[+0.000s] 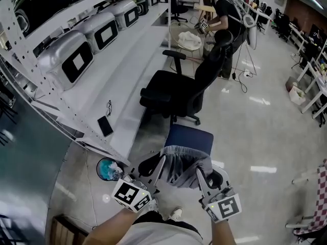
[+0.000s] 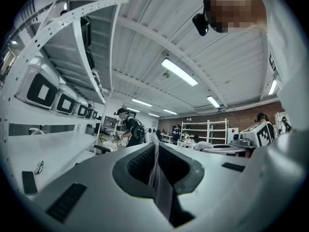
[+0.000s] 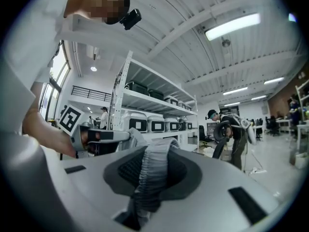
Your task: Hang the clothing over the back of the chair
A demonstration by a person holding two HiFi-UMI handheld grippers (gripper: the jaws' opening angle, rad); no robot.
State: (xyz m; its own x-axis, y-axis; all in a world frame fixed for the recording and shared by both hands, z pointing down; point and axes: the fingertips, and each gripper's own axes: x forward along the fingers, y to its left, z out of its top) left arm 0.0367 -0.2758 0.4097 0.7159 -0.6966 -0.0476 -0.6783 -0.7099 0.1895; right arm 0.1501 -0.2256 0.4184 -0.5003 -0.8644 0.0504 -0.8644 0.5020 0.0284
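Observation:
I hold a grey garment [image 1: 182, 164] with a ribbed band stretched between both grippers, in front of my body. It hangs just above the near edge of a blue chair [image 1: 190, 136], which I see from above. My left gripper [image 1: 159, 163] is shut on the garment's left edge, and a thin fold of cloth [image 2: 157, 177] runs between its jaws. My right gripper [image 1: 202, 175] is shut on the right end, with the bunched ribbed band [image 3: 148, 175] filling its jaws. Both grippers point level, away from me.
A black office chair [image 1: 176, 92] stands just beyond the blue one. A long white bench [image 1: 120, 70] with grey housings, a phone [image 1: 105, 125] and glasses [image 1: 109, 107] runs along the left. A teal object [image 1: 107, 168] lies on the floor. A person [image 1: 220, 15] works far back.

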